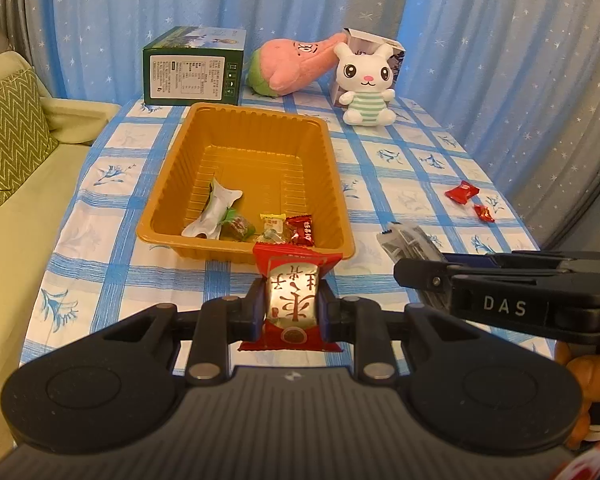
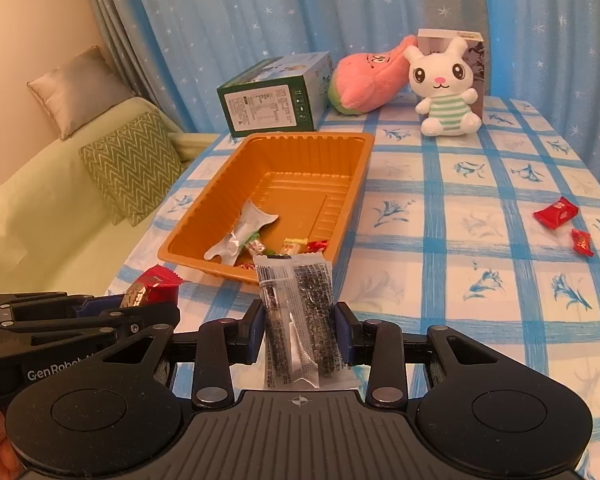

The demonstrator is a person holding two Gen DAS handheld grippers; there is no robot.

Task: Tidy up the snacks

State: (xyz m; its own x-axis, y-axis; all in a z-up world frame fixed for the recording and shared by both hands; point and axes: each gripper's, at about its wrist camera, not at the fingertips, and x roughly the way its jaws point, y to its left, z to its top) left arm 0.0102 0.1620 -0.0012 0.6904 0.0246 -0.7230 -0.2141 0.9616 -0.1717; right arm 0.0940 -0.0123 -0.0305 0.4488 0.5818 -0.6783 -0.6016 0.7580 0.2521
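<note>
An orange plastic tray (image 1: 180, 184) (image 2: 220, 200) sits on the blue checked tablecloth and holds several wrapped snacks, among them a white packet (image 1: 214, 210) (image 2: 244, 228). My left gripper (image 1: 292, 300) is shut on a red and silver snack packet (image 1: 294, 296), just in front of the tray's near rim; it also shows in the right wrist view (image 2: 148, 288). My right gripper (image 2: 300, 332) is shut on a clear packet of dark seeds (image 2: 298, 320), near the tray's near right corner; this packet also shows in the left wrist view (image 1: 410, 242). Two red candies (image 1: 462, 192) (image 2: 556, 212) lie on the table at the right.
At the back stand a green box (image 1: 194, 68) (image 2: 272, 96), a pink plush (image 1: 296, 60) (image 2: 368, 76), a white rabbit plush (image 1: 368, 84) (image 2: 446, 88) and a grey box (image 2: 476, 52). A green sofa with cushions (image 1: 12, 132) (image 2: 132, 164) lies left of the table.
</note>
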